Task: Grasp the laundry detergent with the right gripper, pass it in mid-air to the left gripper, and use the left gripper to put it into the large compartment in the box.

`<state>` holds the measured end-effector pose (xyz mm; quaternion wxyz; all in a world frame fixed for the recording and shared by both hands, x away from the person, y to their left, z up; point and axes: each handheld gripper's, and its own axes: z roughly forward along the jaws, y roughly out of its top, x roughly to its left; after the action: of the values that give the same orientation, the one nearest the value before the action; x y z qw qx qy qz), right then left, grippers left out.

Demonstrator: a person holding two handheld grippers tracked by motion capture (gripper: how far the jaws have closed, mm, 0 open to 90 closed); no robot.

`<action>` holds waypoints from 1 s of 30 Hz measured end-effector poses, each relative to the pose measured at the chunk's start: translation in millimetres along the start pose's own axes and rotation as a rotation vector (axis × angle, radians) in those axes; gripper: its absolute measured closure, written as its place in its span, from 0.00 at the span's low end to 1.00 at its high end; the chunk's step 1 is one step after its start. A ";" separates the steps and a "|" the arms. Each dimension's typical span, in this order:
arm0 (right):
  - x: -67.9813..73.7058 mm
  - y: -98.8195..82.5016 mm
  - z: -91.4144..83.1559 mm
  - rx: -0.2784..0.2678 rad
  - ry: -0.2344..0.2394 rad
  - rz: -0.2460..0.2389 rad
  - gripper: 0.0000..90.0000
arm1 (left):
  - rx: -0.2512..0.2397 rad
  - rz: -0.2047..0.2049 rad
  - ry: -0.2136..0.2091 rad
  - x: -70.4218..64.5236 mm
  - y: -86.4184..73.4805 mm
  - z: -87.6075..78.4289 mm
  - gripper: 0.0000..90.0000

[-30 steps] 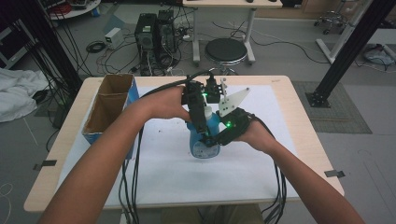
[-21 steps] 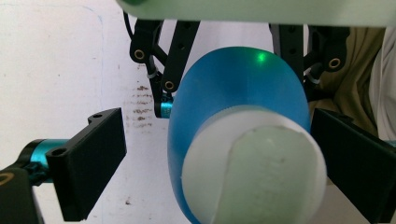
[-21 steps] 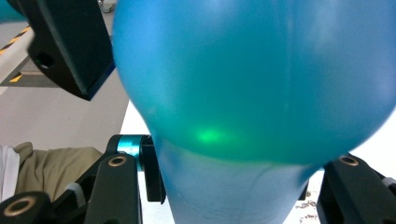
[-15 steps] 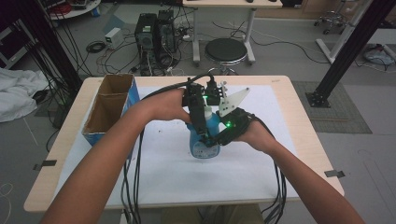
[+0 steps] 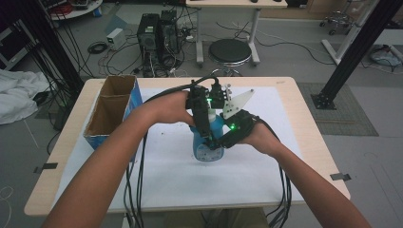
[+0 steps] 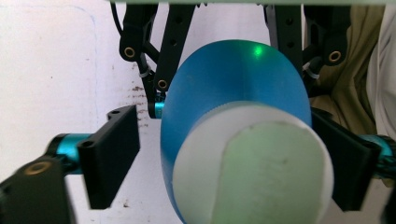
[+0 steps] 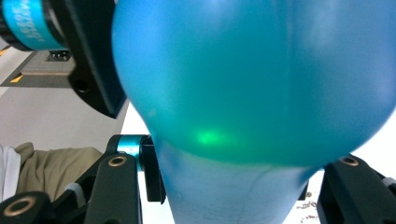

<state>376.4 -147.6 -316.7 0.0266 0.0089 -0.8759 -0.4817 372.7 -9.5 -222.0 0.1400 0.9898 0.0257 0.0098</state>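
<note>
Near the middle of the wooden table point(image 5: 304, 123), on a white sheet point(image 5: 180, 180), stands a blue bottle point(image 5: 209, 145) with a white cap point(image 6: 254, 168). At the table's left edge sits an open cardboard box point(image 5: 111, 111) with two compartments, well apart from the bottle. Beyond the far edge stand a round black stool point(image 5: 230, 50) and computer towers point(image 5: 157, 31) amid floor cables; a white cloth point(image 5: 19, 95) lies on the floor at left. Black cables trail from both grippers toward the near edge, crossing the sheet.

The bottle stands upright, its long axis vertical and its capped top pointing up; in the high view its label faces the person. Both hands and grippers crowd over it, hiding the shoulder and neck from above.

The left gripper point(image 6: 224, 158) comes down over the top. In the left gripper view the cap and blue shoulder lie between its jaws; the left pad stands clear of the bottle with sheet showing in the gap, while the right pad lies against or just beside the cap. These jaws have just been closing around the cap and do not yet clamp it.

The right gripper point(image 5: 219, 141) reaches in from the right, clenched on the bottle's body; its own view shows the blue wall bulging close above both jaws.
</note>
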 end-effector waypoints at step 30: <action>0.2 0.1 1.7 0.002 0.002 0.003 0.50 | -0.008 0.026 0.011 -2.6 0.2 -0.6 0.37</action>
<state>376.1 -146.1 -317.5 0.0280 0.0083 -0.8763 -0.4809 370.1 -9.7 -221.4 0.1435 0.9894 0.0134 0.0173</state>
